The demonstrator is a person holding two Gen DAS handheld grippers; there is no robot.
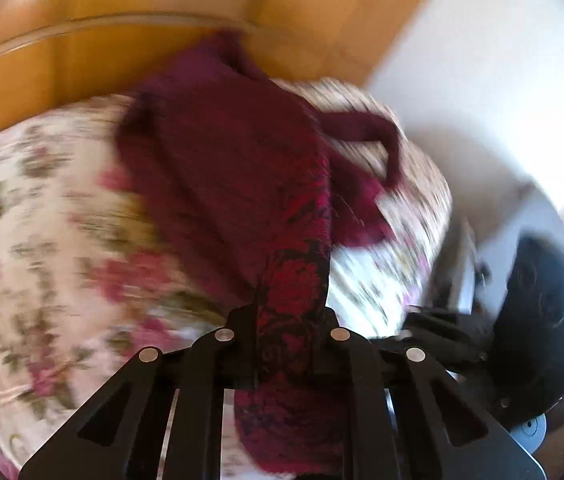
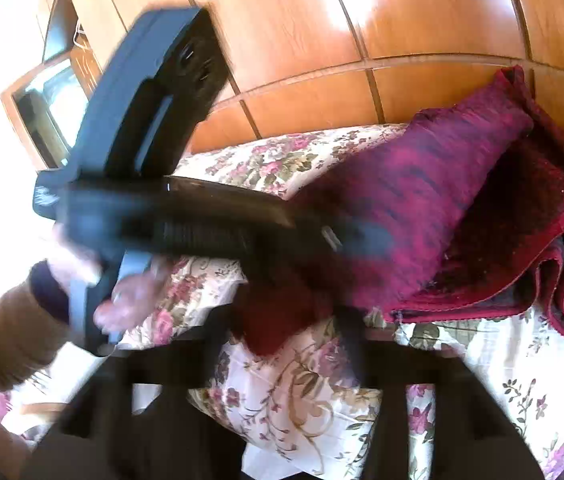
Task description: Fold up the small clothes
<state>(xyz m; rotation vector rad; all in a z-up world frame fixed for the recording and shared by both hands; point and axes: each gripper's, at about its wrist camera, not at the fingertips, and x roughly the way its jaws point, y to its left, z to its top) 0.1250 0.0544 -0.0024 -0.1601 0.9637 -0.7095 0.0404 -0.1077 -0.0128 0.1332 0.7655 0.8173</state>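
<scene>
A maroon garment [image 1: 221, 160] with a red-and-black patterned side lies across the flowered bedspread [image 1: 41, 220] and reaches up to the headboard. My left gripper [image 1: 288, 314] is shut on its near end, and the cloth runs out of the jaws and hangs below them. In the right wrist view the garment [image 2: 422, 208] is bunched at the right, and the left gripper [image 2: 342, 240] crosses the picture in a hand with a brown sleeve [image 2: 1, 340]. My right gripper [image 2: 286, 320] is blurred, its fingers stand apart, and a flap of dark red cloth [image 2: 277, 320] sits between them untouched.
A wooden headboard [image 2: 322, 100] runs behind the bed, with a white wall [image 1: 482, 60] to one side. A wood-framed mirror [image 2: 49, 96] stands at the far left. The right tool's dark blue body [image 1: 550, 320] is close beside the left one. The bedspread [image 2: 302, 400] fills the foreground.
</scene>
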